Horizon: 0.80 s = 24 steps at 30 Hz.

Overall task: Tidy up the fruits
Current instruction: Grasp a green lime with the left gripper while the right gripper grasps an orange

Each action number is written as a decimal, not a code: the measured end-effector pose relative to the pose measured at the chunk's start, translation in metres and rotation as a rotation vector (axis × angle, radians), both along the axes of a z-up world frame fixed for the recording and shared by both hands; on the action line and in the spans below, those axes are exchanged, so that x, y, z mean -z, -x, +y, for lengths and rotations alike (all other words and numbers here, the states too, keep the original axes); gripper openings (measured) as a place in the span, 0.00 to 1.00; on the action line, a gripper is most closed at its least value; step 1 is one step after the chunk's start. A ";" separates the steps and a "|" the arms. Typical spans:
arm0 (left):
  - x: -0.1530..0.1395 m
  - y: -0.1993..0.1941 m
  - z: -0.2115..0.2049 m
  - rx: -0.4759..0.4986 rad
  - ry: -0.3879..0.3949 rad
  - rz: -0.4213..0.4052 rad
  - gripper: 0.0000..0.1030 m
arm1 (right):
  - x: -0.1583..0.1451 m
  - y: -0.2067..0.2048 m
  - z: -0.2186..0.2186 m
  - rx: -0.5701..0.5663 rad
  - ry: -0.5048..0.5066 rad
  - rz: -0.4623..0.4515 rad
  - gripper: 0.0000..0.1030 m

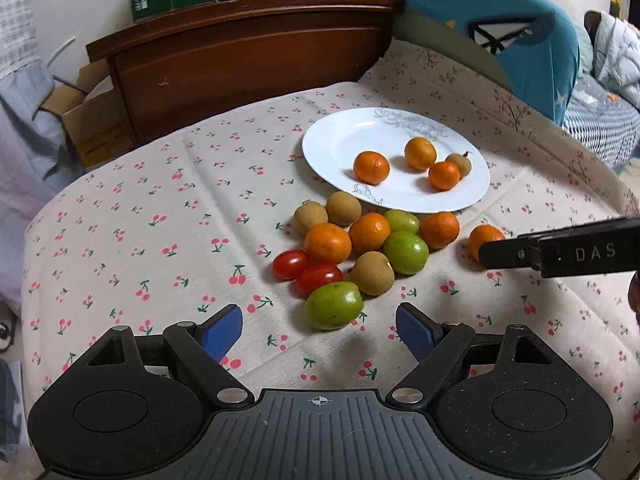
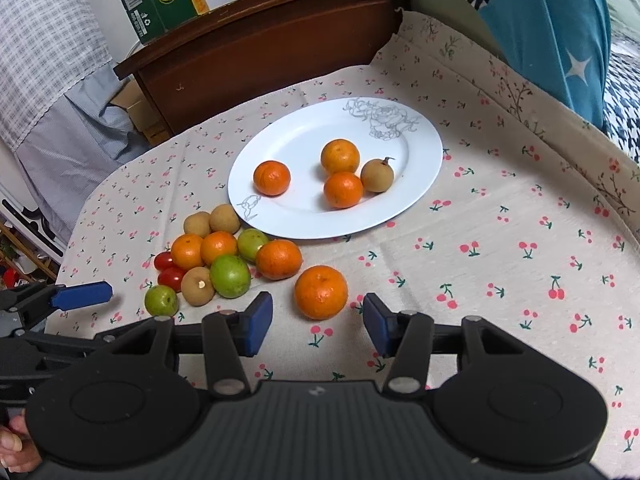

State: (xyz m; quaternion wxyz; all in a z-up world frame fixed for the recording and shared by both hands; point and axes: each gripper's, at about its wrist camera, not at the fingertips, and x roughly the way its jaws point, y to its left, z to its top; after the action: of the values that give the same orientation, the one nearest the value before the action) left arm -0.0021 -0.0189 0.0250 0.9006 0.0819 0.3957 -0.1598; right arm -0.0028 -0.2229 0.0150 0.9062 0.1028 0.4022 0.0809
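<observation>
round glossy orange [image 2: 321, 292] just ahead of parted right tongs [image 2: 318, 325]

— How did the left tongs [image 1: 319, 330] sit?

— Wide apart, nothing between the blue pads [image 1: 220, 330]. They hung low over the bench, pointing forward. In the right wrist view one of their blue pads poked in from the left edge.

— And the right tongs [image 2: 318, 322]?

— Also spread, with their blue pads [image 2: 258, 322] clear of everything and gripping nothing. From the left wrist view only a black finger of theirs showed, reaching in from the right edge.

— Any sign of the person?

— A bit of a hand [image 2: 14, 446] at the lower left corner of the right wrist view, fingers curled; which hand it was could not be told.
</observation>
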 end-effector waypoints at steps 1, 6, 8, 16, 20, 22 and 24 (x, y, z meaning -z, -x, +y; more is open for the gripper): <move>0.001 0.000 -0.001 0.004 0.000 -0.001 0.81 | 0.001 -0.001 0.001 0.000 0.000 0.001 0.49; 0.005 -0.005 0.001 -0.004 0.018 0.015 0.75 | 0.004 -0.003 0.002 -0.003 -0.003 0.006 0.49; 0.007 -0.007 0.003 -0.013 0.036 0.019 0.65 | 0.006 -0.004 0.002 -0.002 -0.007 0.010 0.49; 0.011 -0.012 0.001 -0.013 0.066 0.042 0.53 | 0.009 -0.007 0.006 -0.007 -0.009 0.001 0.38; 0.012 -0.013 -0.001 -0.006 0.064 0.038 0.40 | 0.010 -0.007 0.005 -0.004 -0.010 -0.003 0.30; 0.013 -0.013 -0.002 -0.003 0.066 0.039 0.35 | 0.010 -0.007 0.005 -0.003 -0.012 -0.004 0.30; 0.013 -0.013 -0.002 0.000 0.065 0.036 0.32 | 0.010 -0.007 0.005 -0.004 -0.009 -0.006 0.29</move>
State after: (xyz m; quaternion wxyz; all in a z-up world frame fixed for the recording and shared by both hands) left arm 0.0105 -0.0208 0.0121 0.8956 0.0495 0.4064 -0.1740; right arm 0.0043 -0.2177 0.0051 0.9067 0.1060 0.3993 0.0847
